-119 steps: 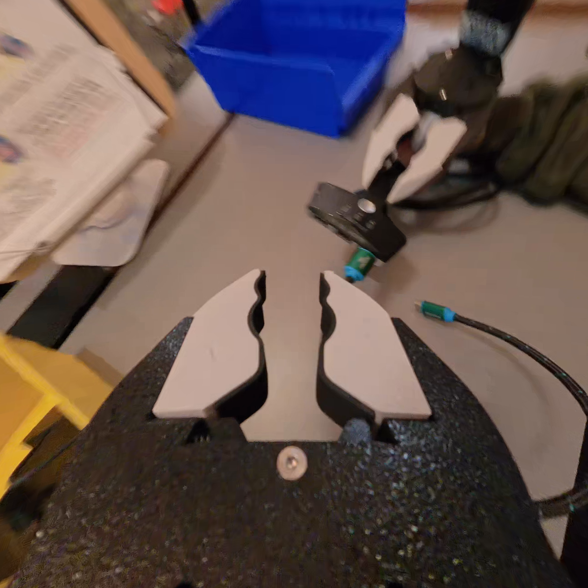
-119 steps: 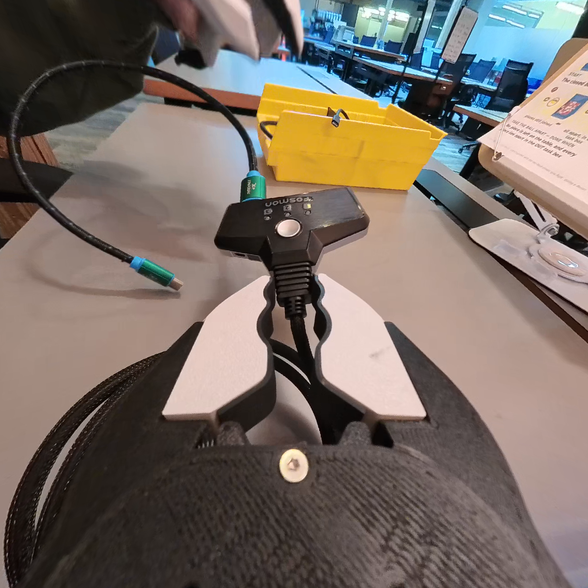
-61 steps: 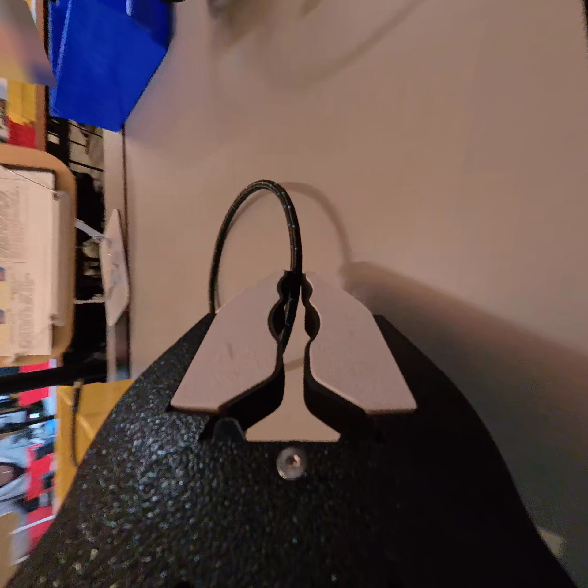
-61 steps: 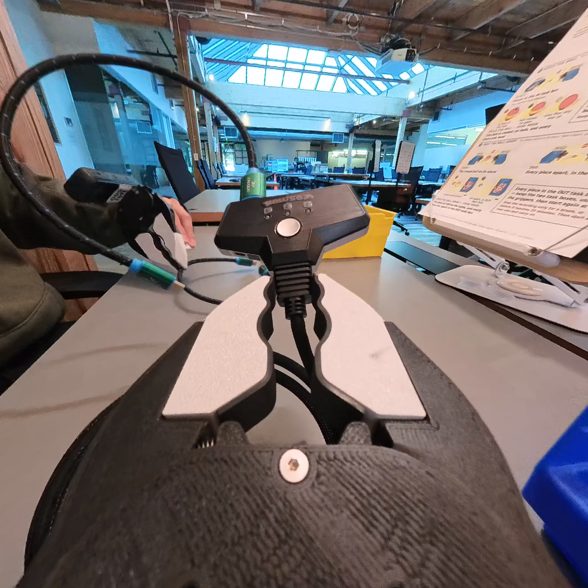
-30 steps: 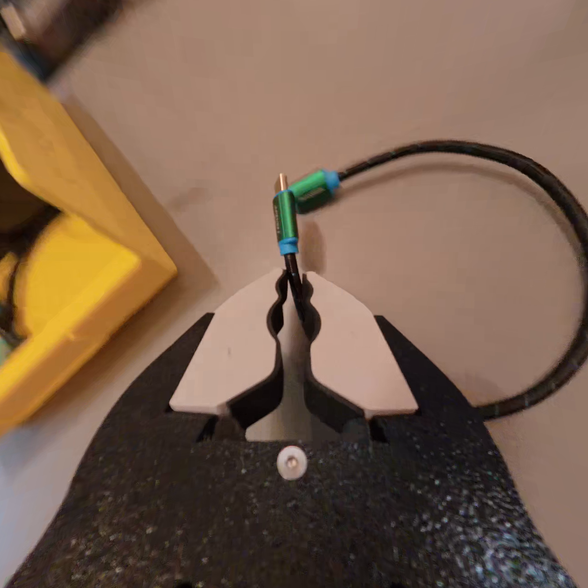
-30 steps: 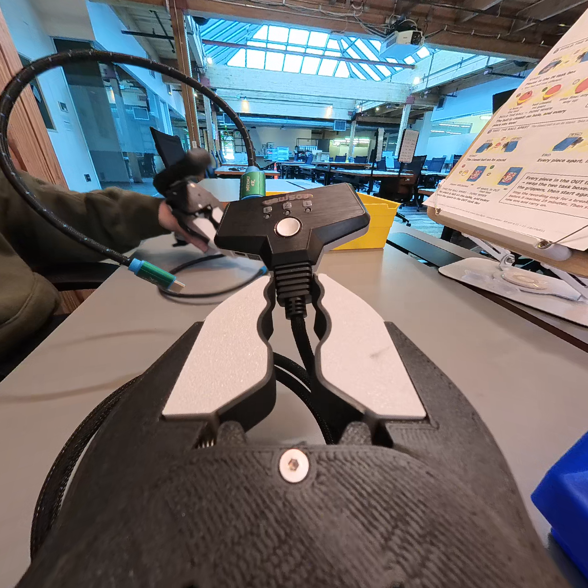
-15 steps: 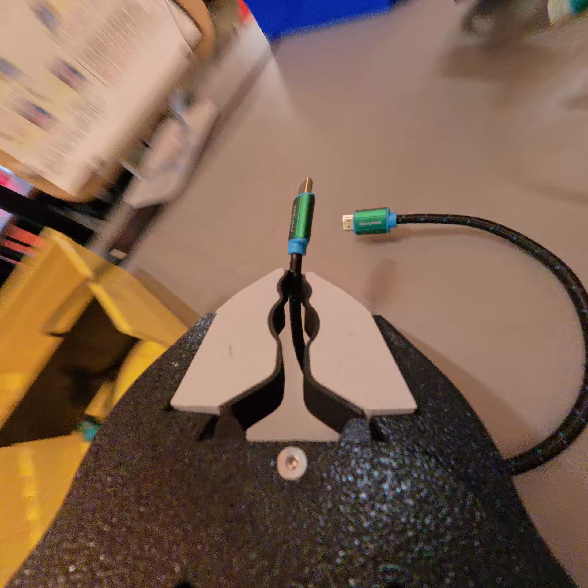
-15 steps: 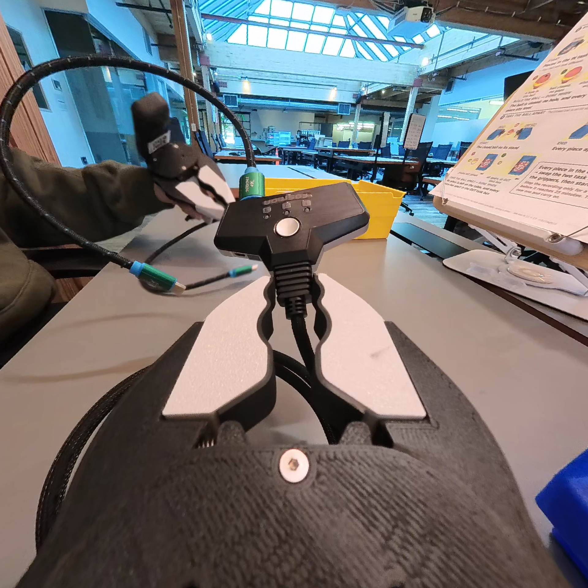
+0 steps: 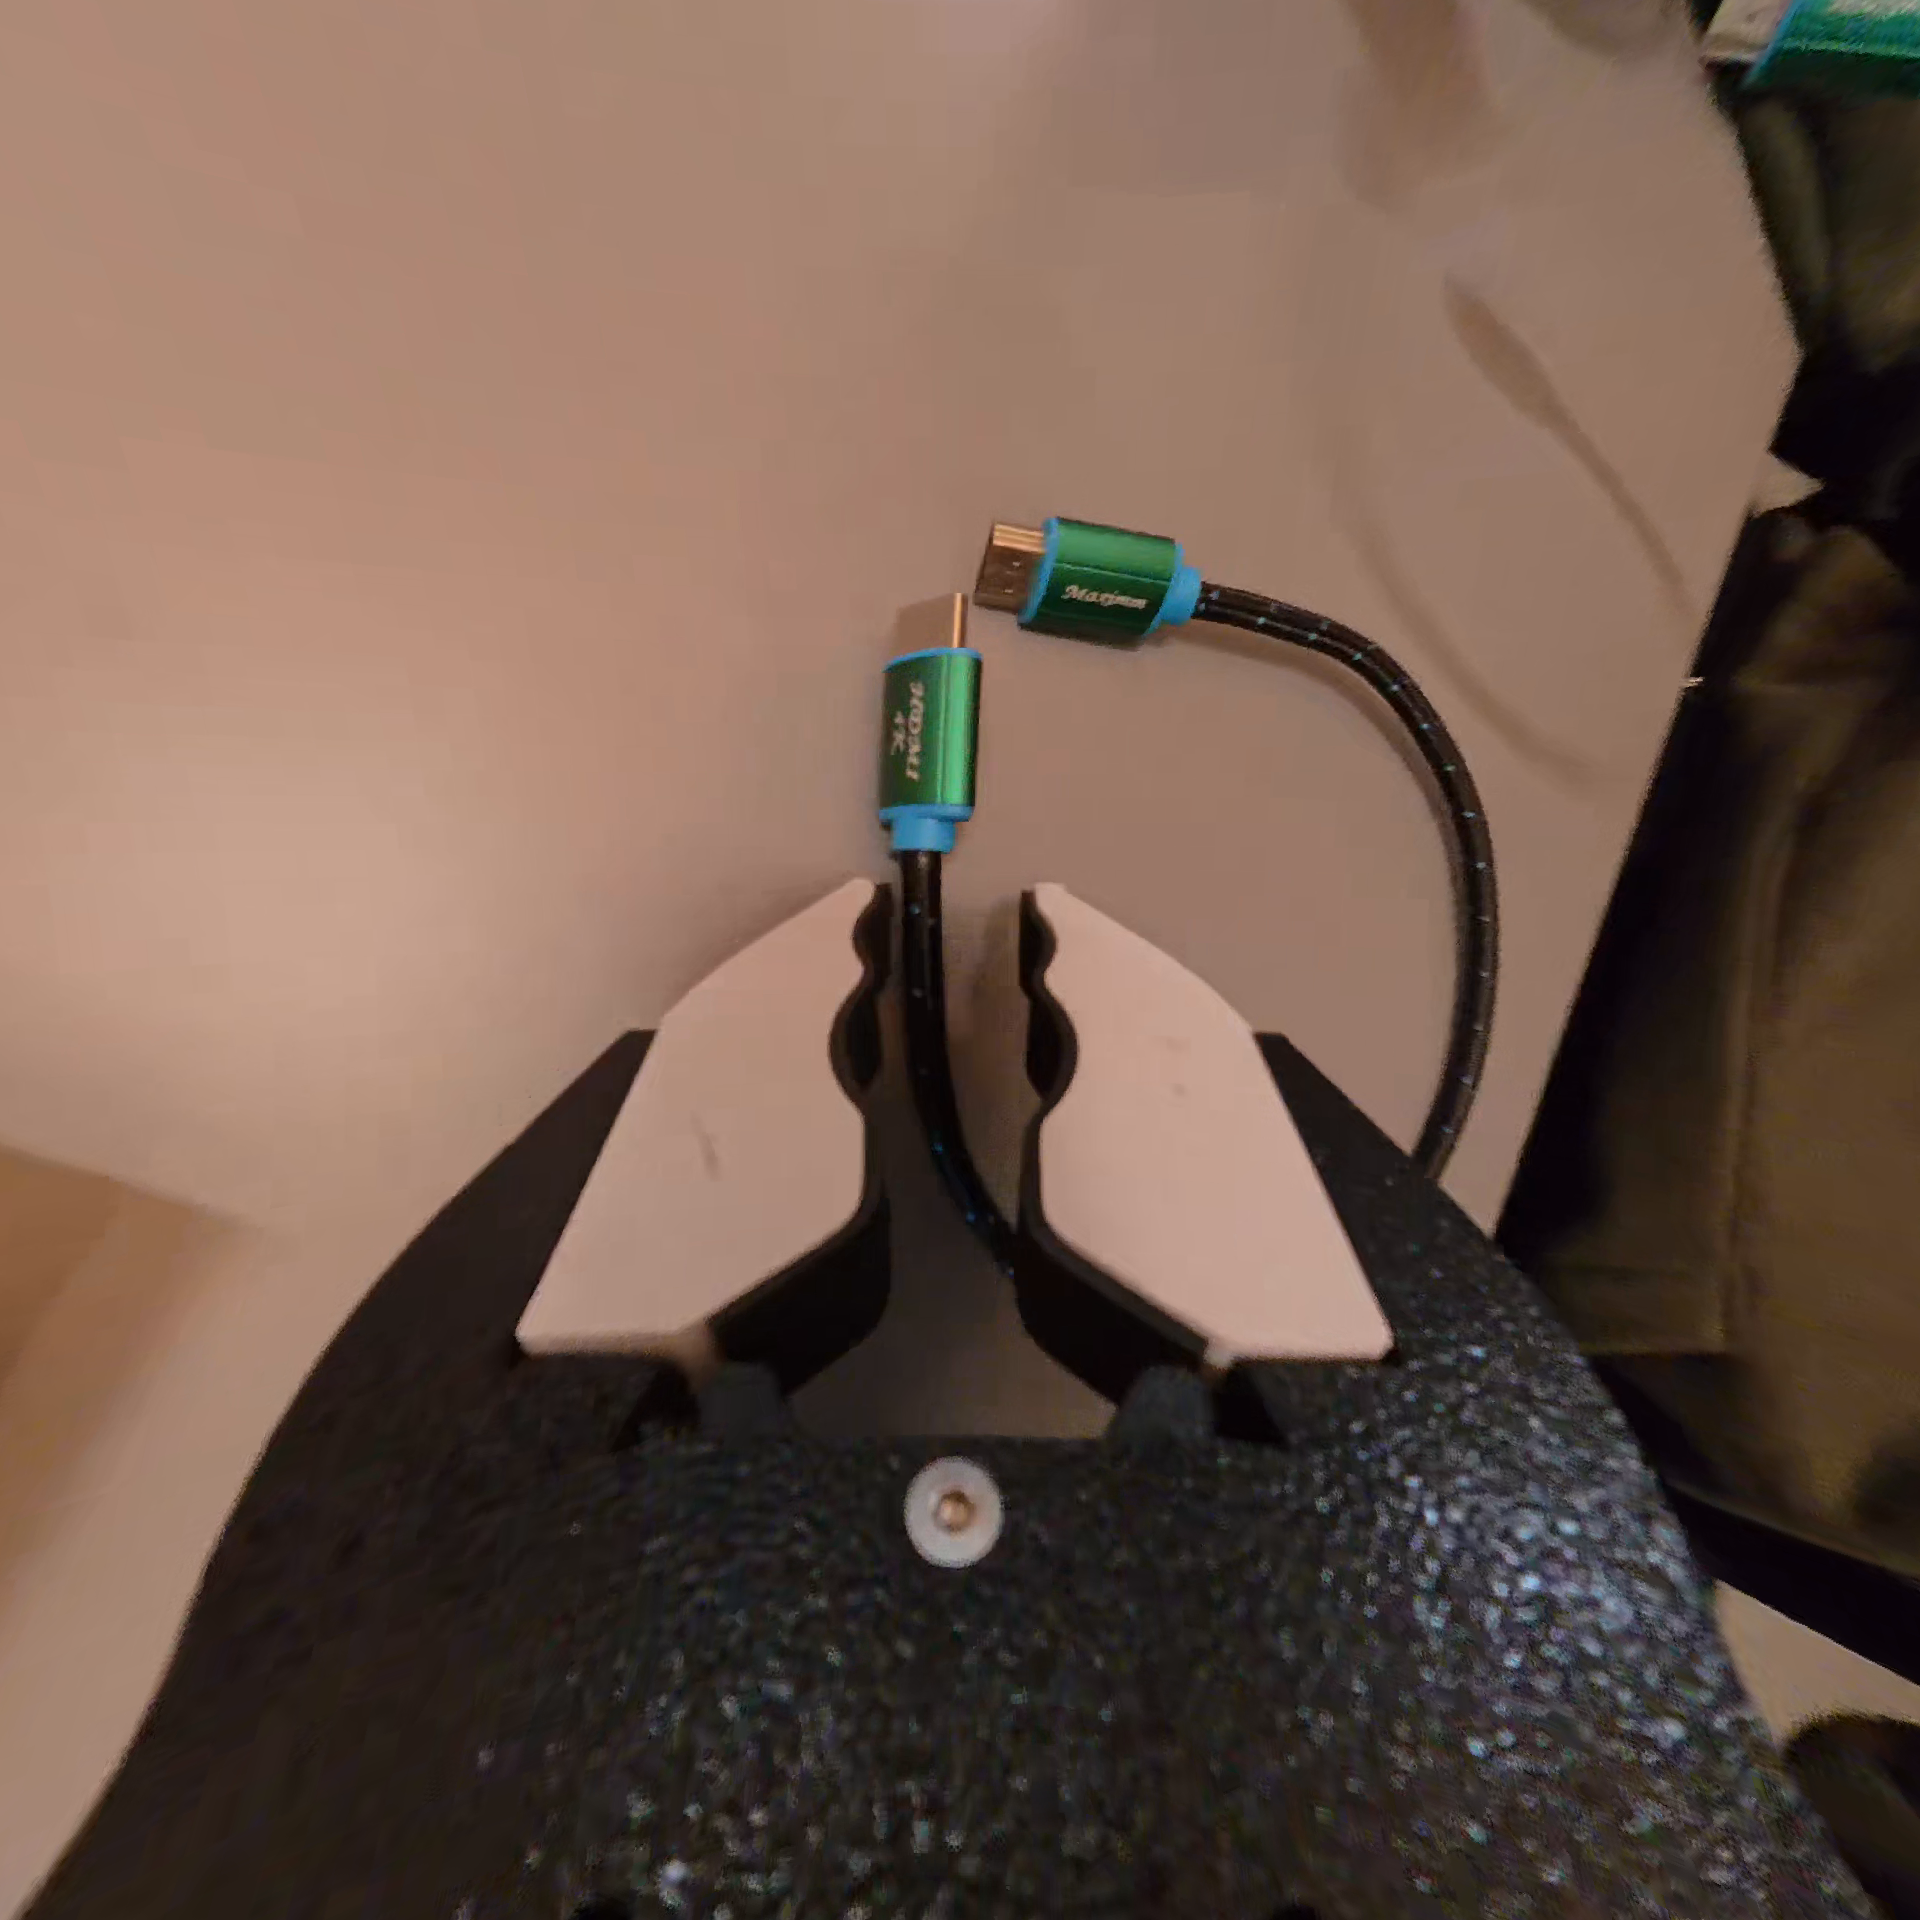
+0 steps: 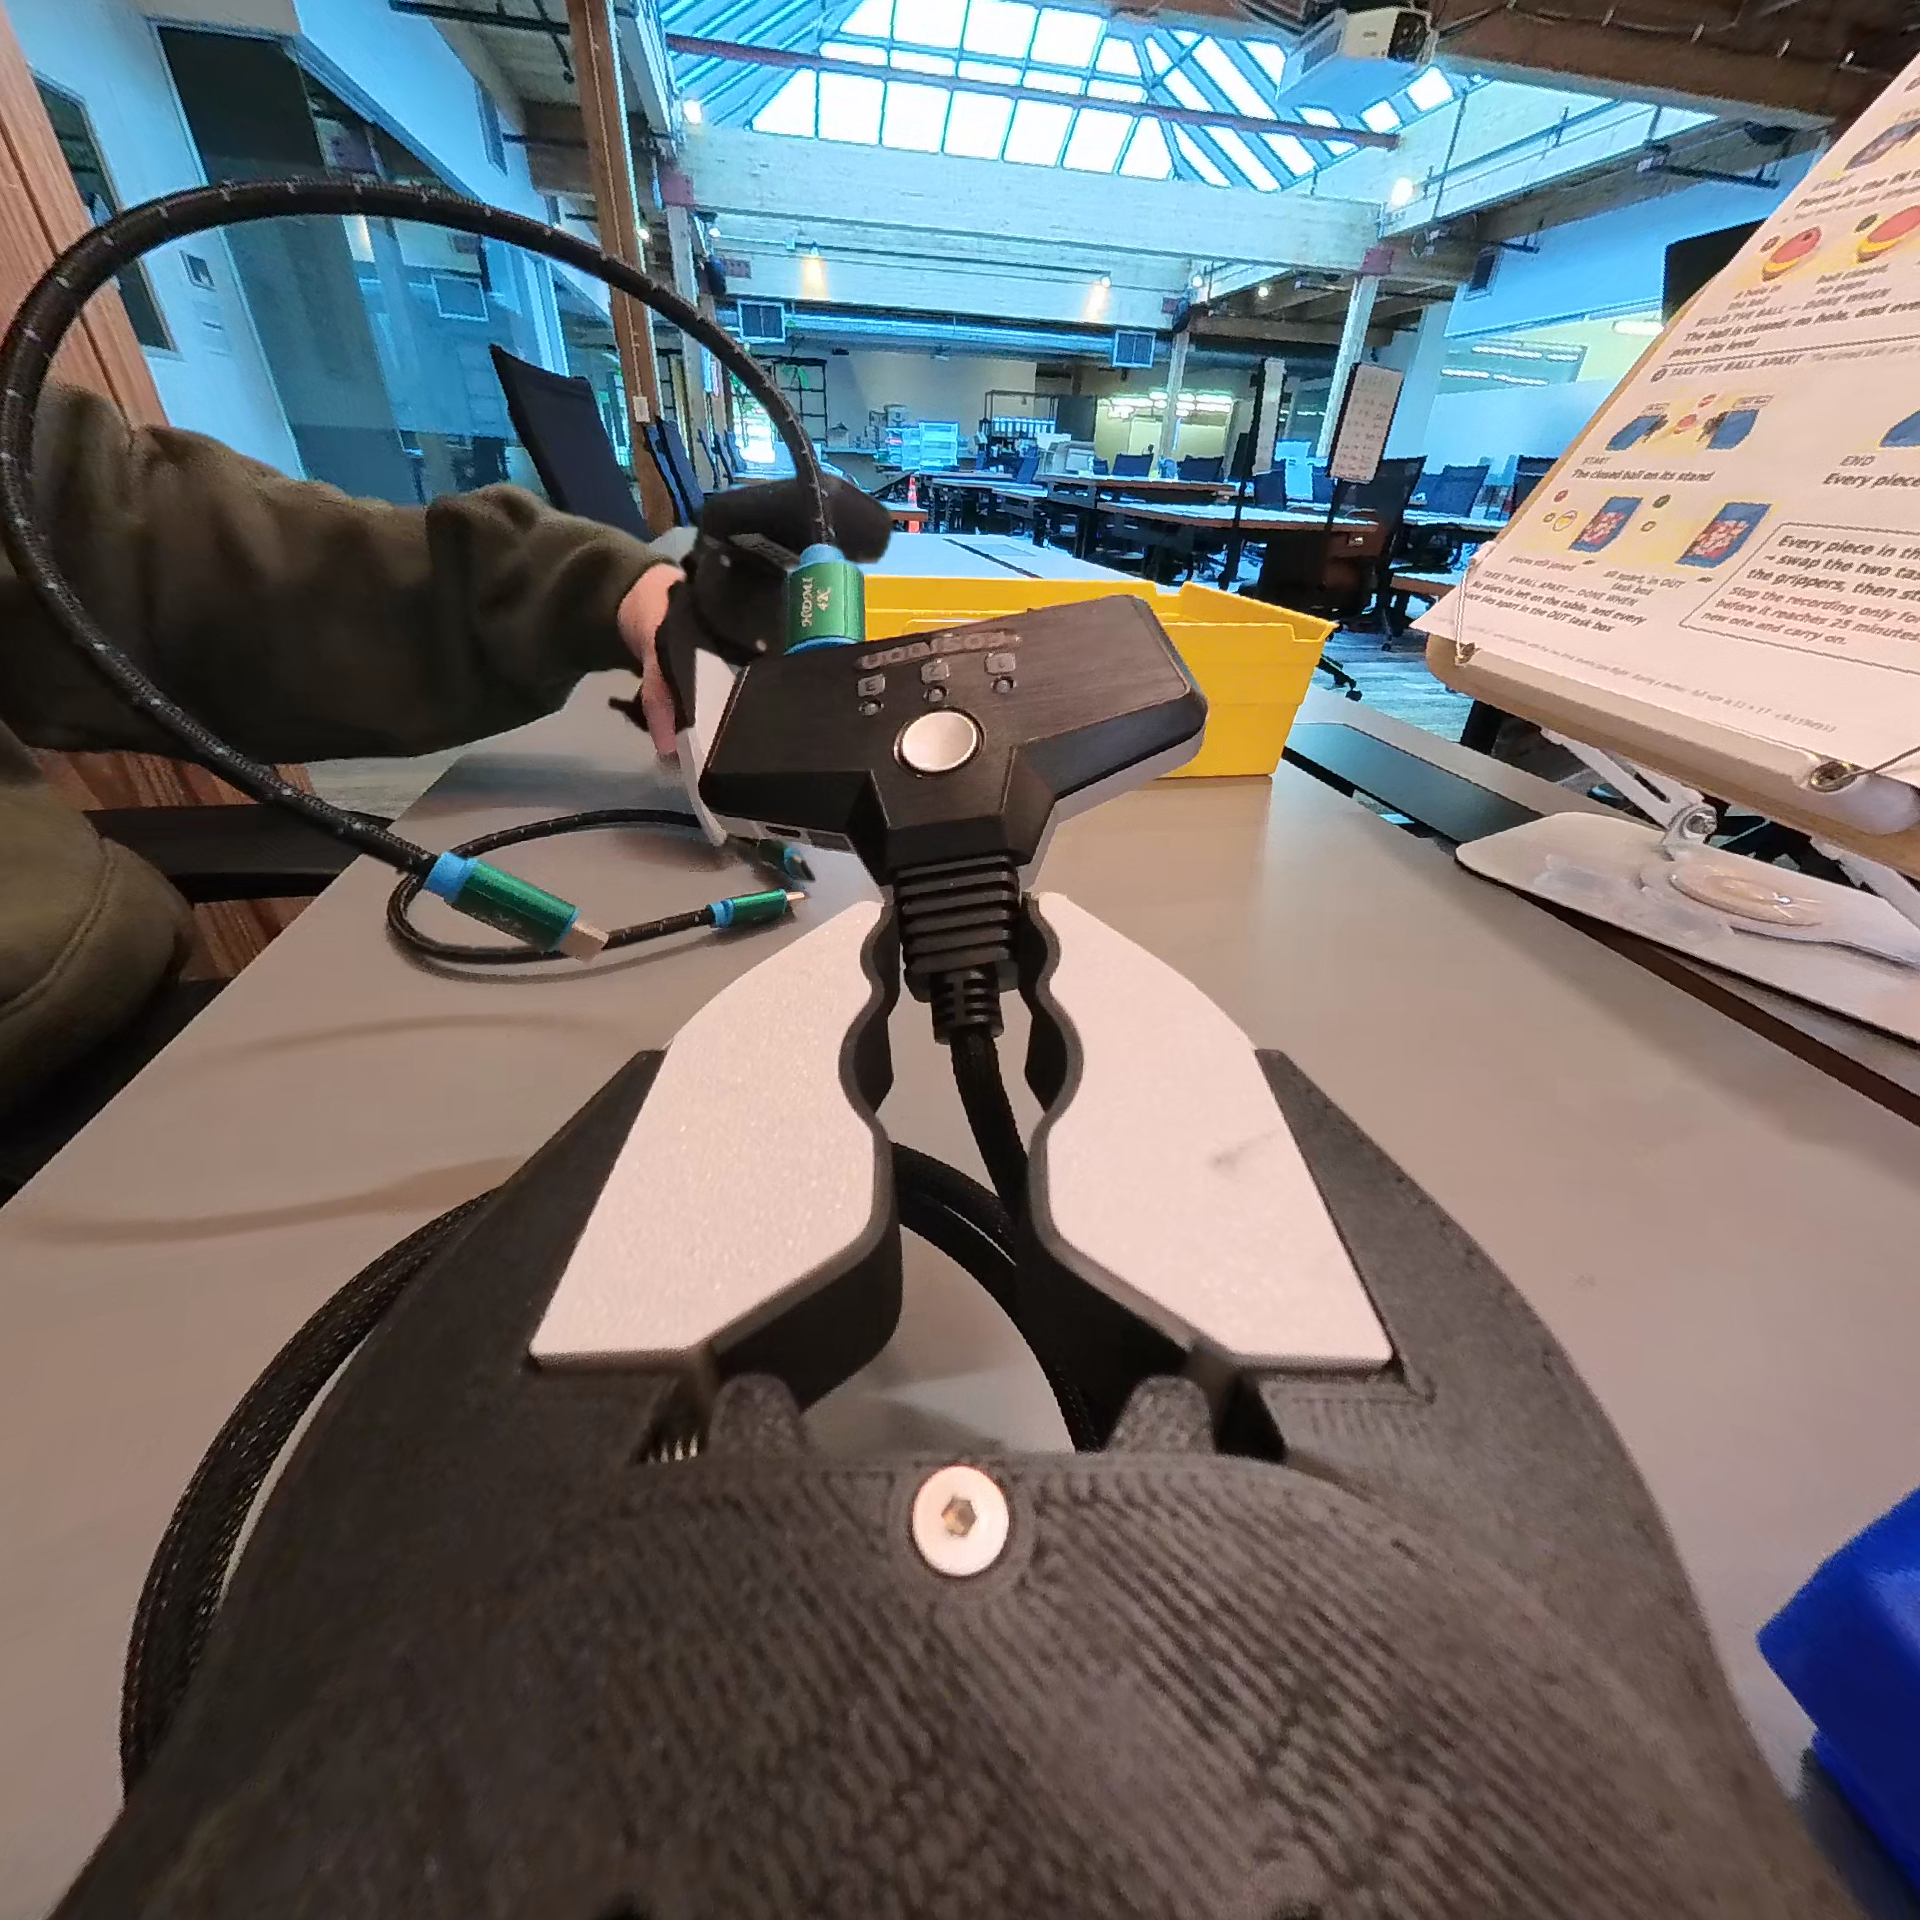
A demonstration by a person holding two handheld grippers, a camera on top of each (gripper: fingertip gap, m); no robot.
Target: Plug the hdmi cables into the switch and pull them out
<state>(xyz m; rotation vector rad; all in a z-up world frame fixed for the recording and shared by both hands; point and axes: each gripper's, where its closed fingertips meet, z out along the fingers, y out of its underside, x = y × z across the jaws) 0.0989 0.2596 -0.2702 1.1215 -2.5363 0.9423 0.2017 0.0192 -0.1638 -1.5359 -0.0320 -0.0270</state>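
My right gripper (image 10: 956, 914) is shut on the ribbed cable neck of the black HDMI switch (image 10: 945, 707) and holds it above the grey table (image 10: 1351, 1039). One green plug (image 10: 821, 608) sits in the switch's far side; that braided cable loops left, and its free green plug (image 10: 499, 909) hangs near the table. My left gripper (image 9: 951, 904) is open, with a thinner braided cable running between its fingers and that cable's green plug (image 9: 930, 732) just past the tips. The free plug (image 9: 1101, 592) lies close beside it. The left gripper also shows behind the switch in the right wrist view (image 10: 717, 665).
A yellow bin (image 10: 1195, 665) stands behind the switch. An instruction sheet on a stand (image 10: 1714, 416) is at the right, and a blue bin corner (image 10: 1849, 1662) at the lower right. A person's green sleeve (image 10: 260, 603) reaches in from the left.
My left jaws have opened and let go of the thin cable they were shut on. The left gripper has come down to the table behind the switch. The right gripper still holds the switch.
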